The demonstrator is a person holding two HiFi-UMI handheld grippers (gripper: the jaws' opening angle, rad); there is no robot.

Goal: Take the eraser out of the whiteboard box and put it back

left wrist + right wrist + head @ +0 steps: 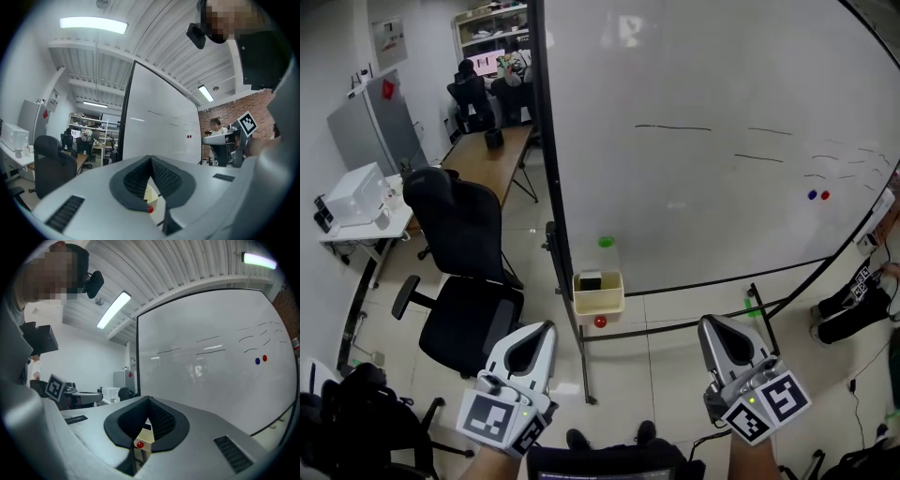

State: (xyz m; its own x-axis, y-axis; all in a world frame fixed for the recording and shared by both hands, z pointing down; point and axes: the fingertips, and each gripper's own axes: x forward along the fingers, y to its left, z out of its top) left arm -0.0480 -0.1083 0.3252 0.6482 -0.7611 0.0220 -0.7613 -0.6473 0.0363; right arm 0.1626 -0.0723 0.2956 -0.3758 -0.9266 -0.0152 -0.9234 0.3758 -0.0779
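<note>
Whiteboard (703, 187) fills the space ahead of both tongs, its black-framed left edge standing forward of the left tongs (546, 328). Thin black pen strokes cross its upper part ahead of the right tongs (710, 323), too faint to read as words. Black office chair (464, 281) sits ahead and to the outer side of the left tongs, with a wooden desk (492, 155) further off behind it.

Hung on the board's lower edge, ahead and between the two tongs though nearer the left one's line, is a pale yellow whiteboard box (598, 305). The dark eraser (590, 280) lies inside it, toward the back wall (nothing else shows in the box). A red ball-like knob (600, 322) sits just under the box, and a green magnet (606, 242) is stuck on the board just above it. Blue magnet (812, 195) and red magnet (825, 195) sit side by side, far ahead of the right tongs.

Both tongs are clenched, tips meeting with nothing between them, well apart from the box. Bare tiled floor (675, 342) lies between tongs and board; the stand's dark foot bar (581, 361) runs across it beside the left tongs.
</note>
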